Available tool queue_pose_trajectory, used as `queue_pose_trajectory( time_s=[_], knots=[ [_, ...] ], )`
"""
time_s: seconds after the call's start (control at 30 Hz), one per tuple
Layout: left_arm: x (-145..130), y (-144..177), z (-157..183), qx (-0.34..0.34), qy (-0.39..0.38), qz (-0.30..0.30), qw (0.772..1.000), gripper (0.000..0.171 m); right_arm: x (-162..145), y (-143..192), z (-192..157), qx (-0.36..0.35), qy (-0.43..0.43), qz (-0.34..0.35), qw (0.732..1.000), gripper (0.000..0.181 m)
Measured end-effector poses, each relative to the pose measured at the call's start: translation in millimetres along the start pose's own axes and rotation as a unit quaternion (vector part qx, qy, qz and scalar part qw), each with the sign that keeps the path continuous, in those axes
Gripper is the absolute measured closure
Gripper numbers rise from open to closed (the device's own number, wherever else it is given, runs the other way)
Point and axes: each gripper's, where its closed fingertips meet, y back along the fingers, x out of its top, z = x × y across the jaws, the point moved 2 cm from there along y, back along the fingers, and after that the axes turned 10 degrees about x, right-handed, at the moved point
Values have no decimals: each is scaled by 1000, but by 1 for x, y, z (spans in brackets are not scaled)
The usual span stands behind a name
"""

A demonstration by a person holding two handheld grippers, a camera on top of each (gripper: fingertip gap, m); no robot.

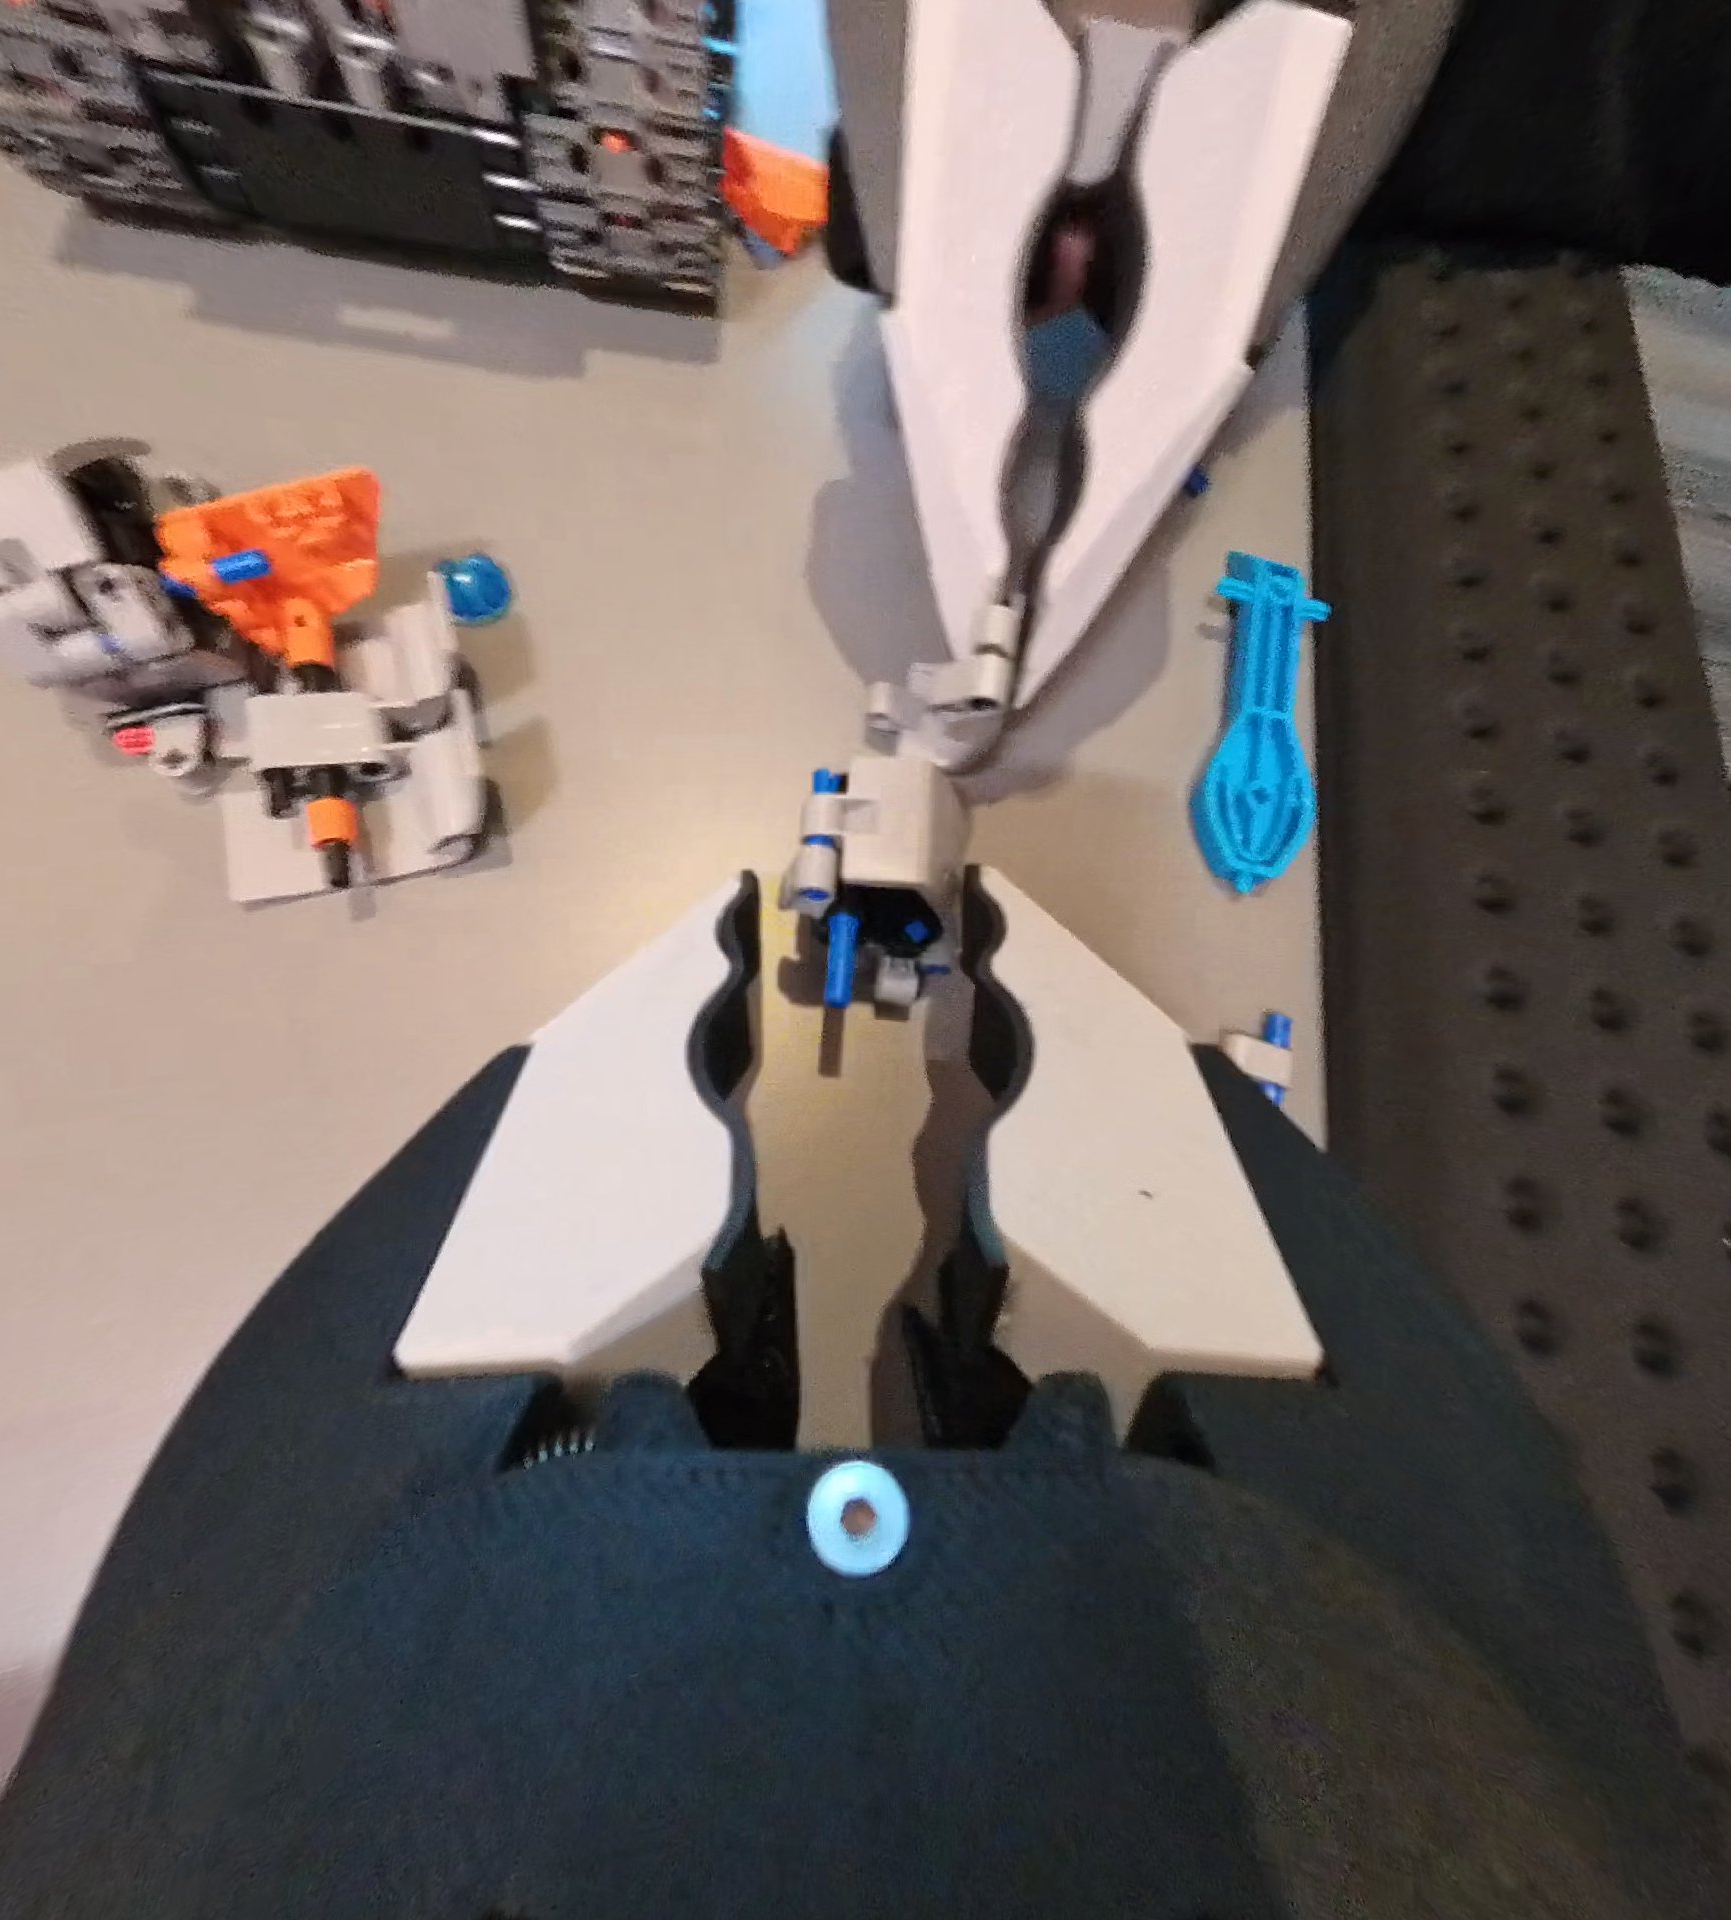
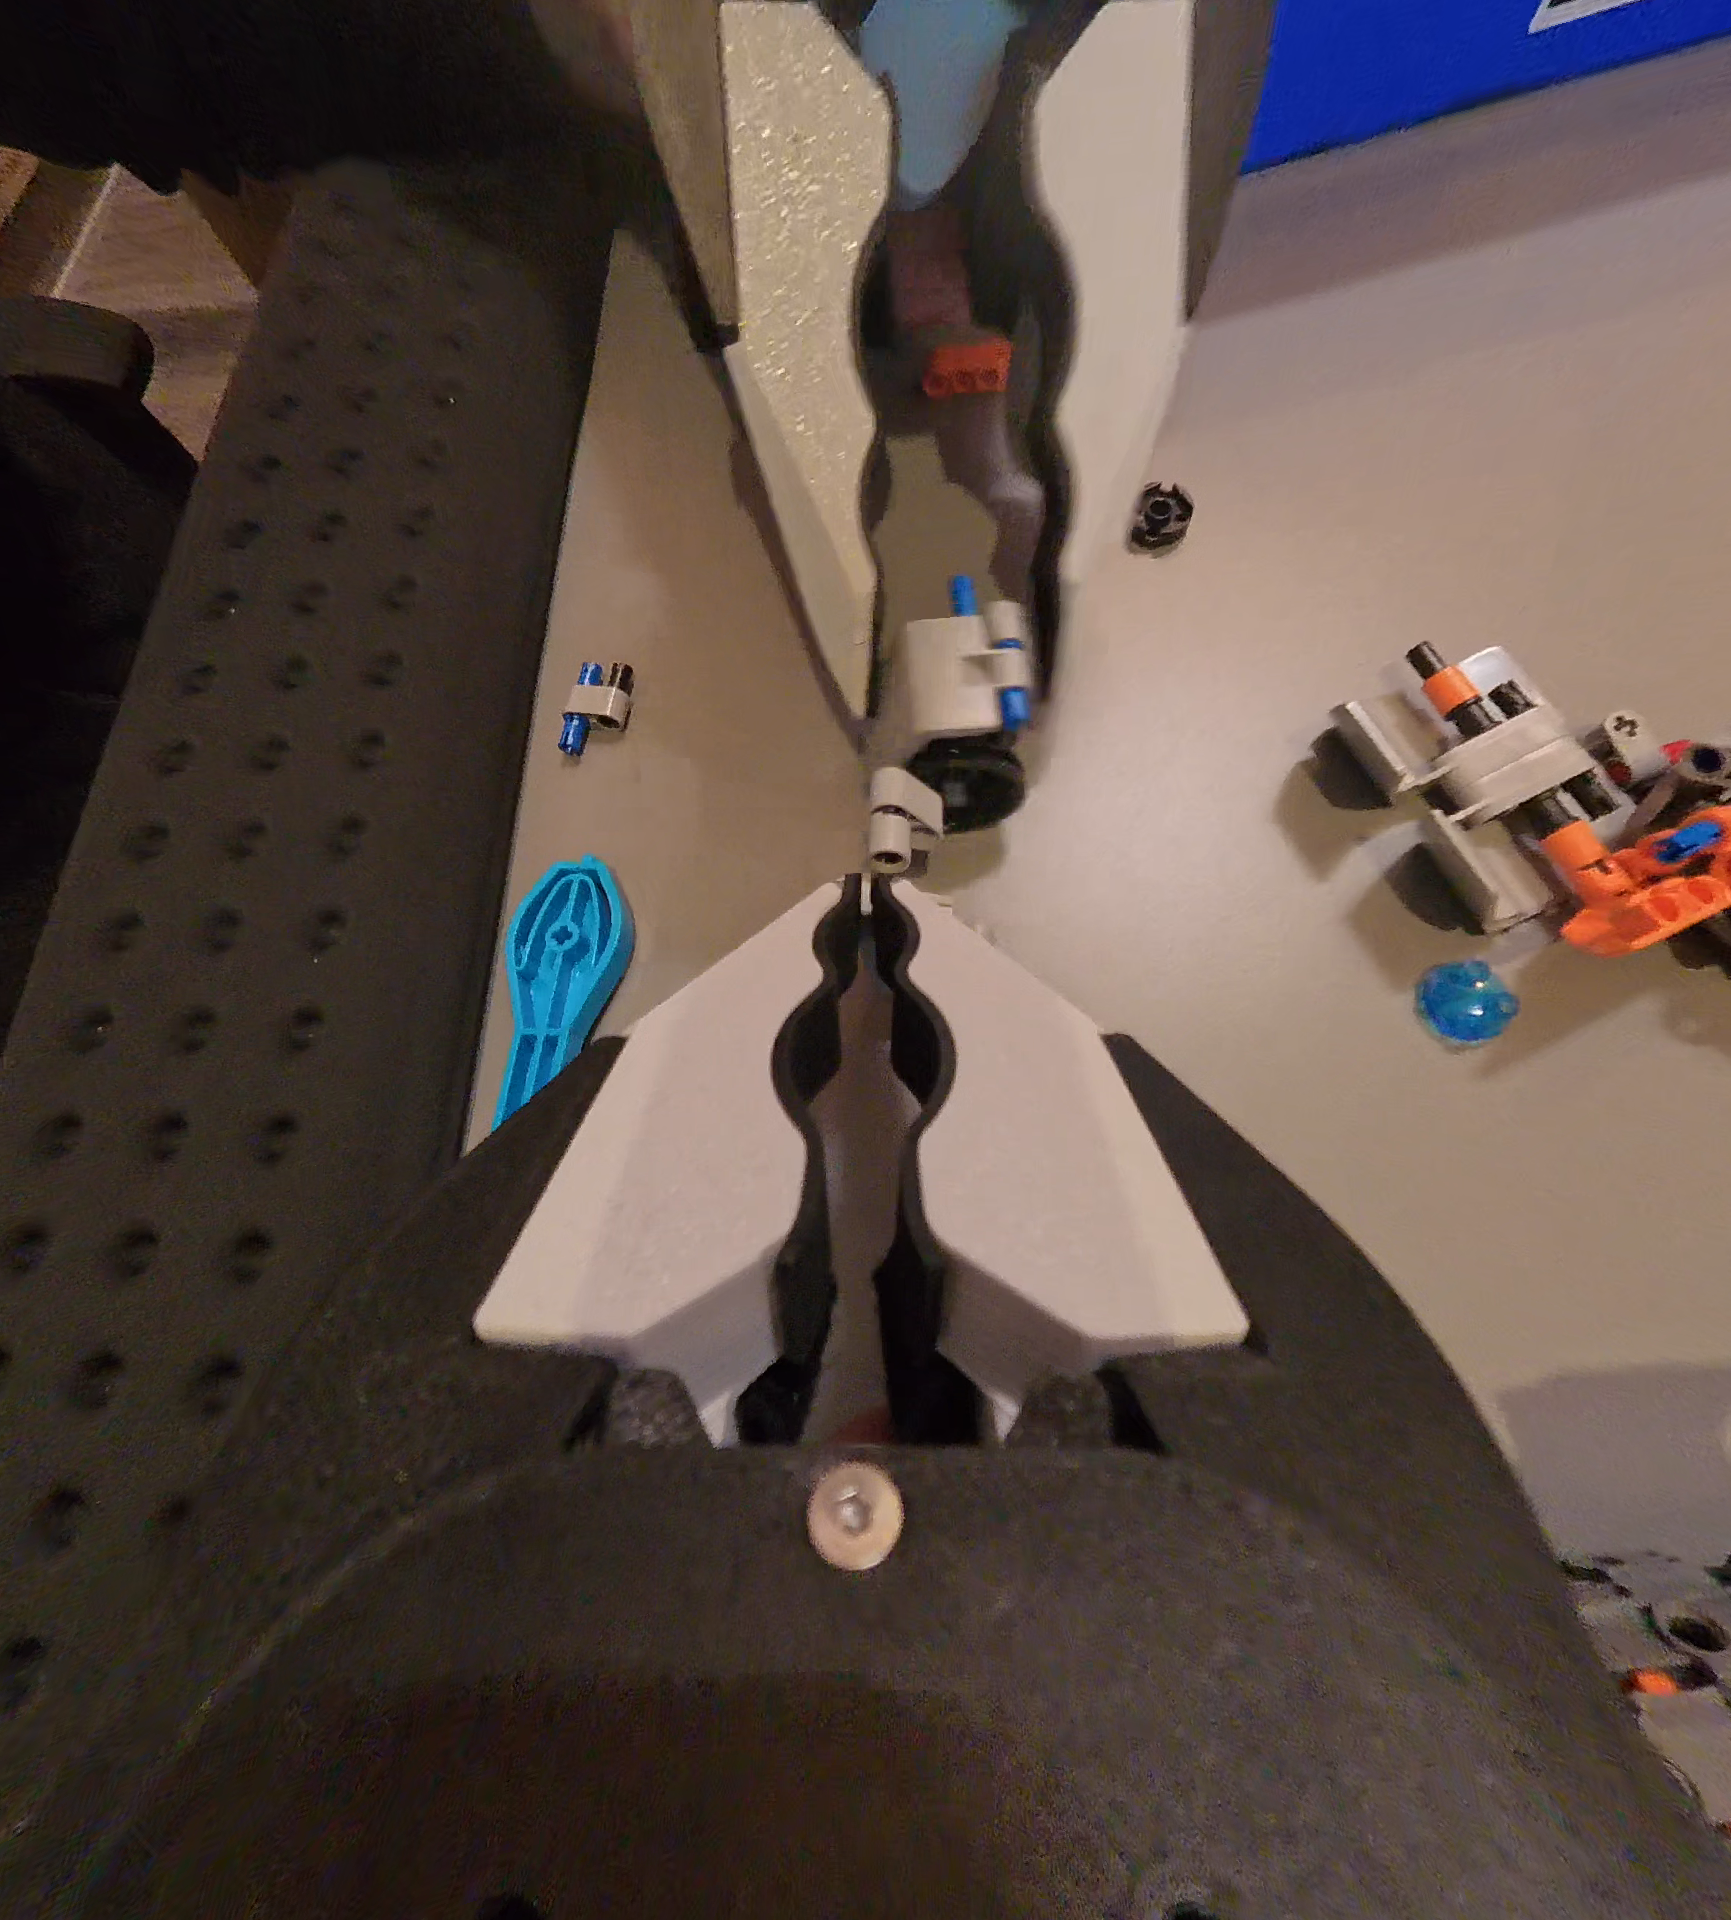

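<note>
My left gripper (image 1: 866,904) has its jaws on either side of a small grey assembly (image 1: 887,831) with blue pins and a black wheel, and holds it just above the tan table. The same assembly (image 2: 954,691) shows in the right wrist view, between the left gripper's fingers (image 2: 819,520) coming from the top. My right gripper (image 2: 866,891) is shut on a small grey connector (image 2: 897,831), which sits against the wheel end of the assembly. In the left wrist view the right gripper (image 1: 996,717) comes from the top, tips meeting mine.
A black perforated foam mat (image 1: 1515,935) borders the table. Beside it lie a blue separator tool (image 1: 1256,727) and a small connector with a blue pin (image 1: 1261,1049). A larger grey and orange assembly (image 1: 300,675), a blue round piece (image 1: 474,590), a small black part (image 2: 1160,516) and a parts tray (image 1: 321,135) lie around. Across from one pair of fingers to the other is roughly 4 cm. Between my left fingertips and the blue round piece (image 1: 474,590) there is roughly 10 cm. It turns up in the right wrist view (image 2: 1455,1003) as well.
</note>
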Motion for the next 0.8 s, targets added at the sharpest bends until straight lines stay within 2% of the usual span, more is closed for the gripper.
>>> queue_pose_trajectory(
  time_s=[0.13,0.33,0.43,0.57,0.8],
  knots=[
    [6,9,-8,29,-4,17,999,122,1,3,2,-6,-4,5,1000,181],
    [7,15,-8,100,-43,-9,994,122,0,9,8,-21,-10,8,1000,181],
    [4,11,-3,99,-40,-29,994,124,-1,10,10,-26,-11,5,1000,181],
    [1,2,-8,118,-44,-54,991,118,-2,10,11,-32,-8,0,999,181],
    [2,4,-11,145,-90,-56,984,116,4,16,12,-84,56,-15,995,181]
  ],
)
